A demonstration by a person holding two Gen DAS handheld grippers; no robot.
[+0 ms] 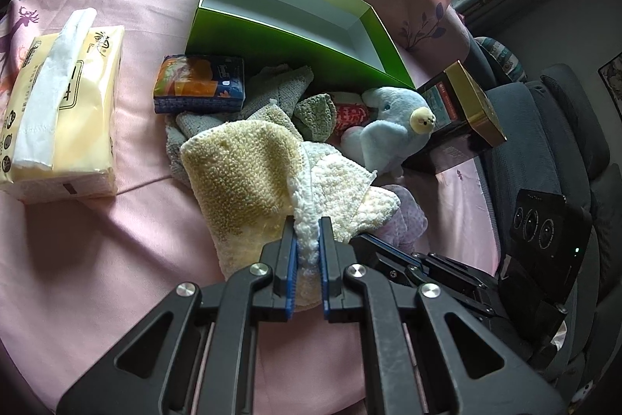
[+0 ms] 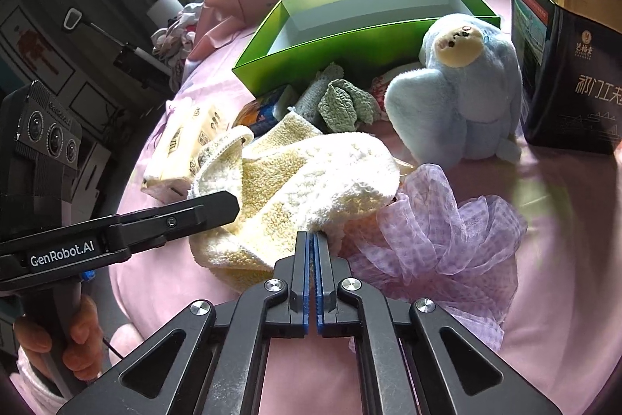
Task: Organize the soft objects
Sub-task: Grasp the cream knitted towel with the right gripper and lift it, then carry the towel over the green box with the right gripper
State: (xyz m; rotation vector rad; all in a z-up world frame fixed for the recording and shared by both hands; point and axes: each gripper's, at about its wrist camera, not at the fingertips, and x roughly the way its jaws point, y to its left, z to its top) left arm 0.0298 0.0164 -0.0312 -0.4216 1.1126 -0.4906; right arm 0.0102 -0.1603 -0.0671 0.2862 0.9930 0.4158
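Note:
A cream-yellow towel (image 1: 241, 181) lies crumpled on the pink bed, in front of an empty green box (image 1: 295, 22). My left gripper (image 1: 308, 226) is shut on a white fold of the towel. My right gripper (image 2: 312, 238) is shut on the towel's (image 2: 311, 174) near edge, beside a purple mesh puff (image 2: 447, 224). A blue plush toy (image 1: 392, 127) sits right of the towel, also in the right wrist view (image 2: 462, 96). Grey and green cloths (image 1: 280, 104) lie behind the towel. The left gripper's finger (image 2: 210, 207) shows at the towel's left in the right wrist view.
A yellow tissue pack (image 1: 62, 111) and a small blue-orange tissue pack (image 1: 200, 84) lie to the left. A black and gold box (image 2: 567, 65) stands at the right. The green box (image 2: 350, 26) is behind the pile. A dark sofa (image 1: 544, 150) is beyond the bed edge.

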